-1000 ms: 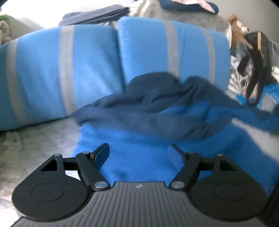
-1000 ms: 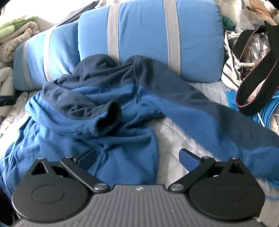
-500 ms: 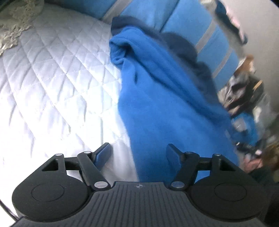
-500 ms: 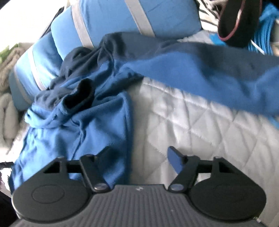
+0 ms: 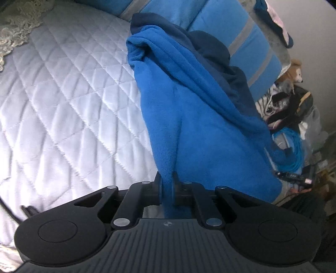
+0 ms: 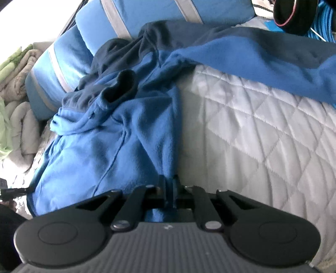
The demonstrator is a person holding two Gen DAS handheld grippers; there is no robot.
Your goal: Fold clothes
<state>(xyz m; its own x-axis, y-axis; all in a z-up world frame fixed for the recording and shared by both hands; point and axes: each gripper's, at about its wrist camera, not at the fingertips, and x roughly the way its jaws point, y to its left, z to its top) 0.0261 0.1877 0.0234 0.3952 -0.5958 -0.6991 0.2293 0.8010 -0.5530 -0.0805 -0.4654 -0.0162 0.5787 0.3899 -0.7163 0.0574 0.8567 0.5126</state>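
A blue fleece jacket (image 5: pixel 201 117) with dark navy panels lies rumpled on a white quilted bedcover (image 5: pixel 63 100). My left gripper (image 5: pixel 167 180) is shut on the jacket's near hem, a fold of blue fleece pinched between its jaws. In the right wrist view the same jacket (image 6: pixel 109 142) spreads to the left, one sleeve (image 6: pixel 262 63) stretched away to the right across the quilt (image 6: pixel 262 147). My right gripper (image 6: pixel 169 184) is shut on the hem at the jacket's right edge.
Blue pillows with grey stripes (image 5: pixel 235 27) (image 6: pixel 147 14) lean behind the jacket. Bags, a coiled blue cord (image 5: pixel 294 147) and a plush toy (image 5: pixel 293 71) crowd the bed's side. Folded blankets (image 6: pixel 14 84) are stacked at the left in the right wrist view.
Both grippers were open a second ago and have dropped toward the jacket's near hem. Each has since closed on the blue fleece edge.
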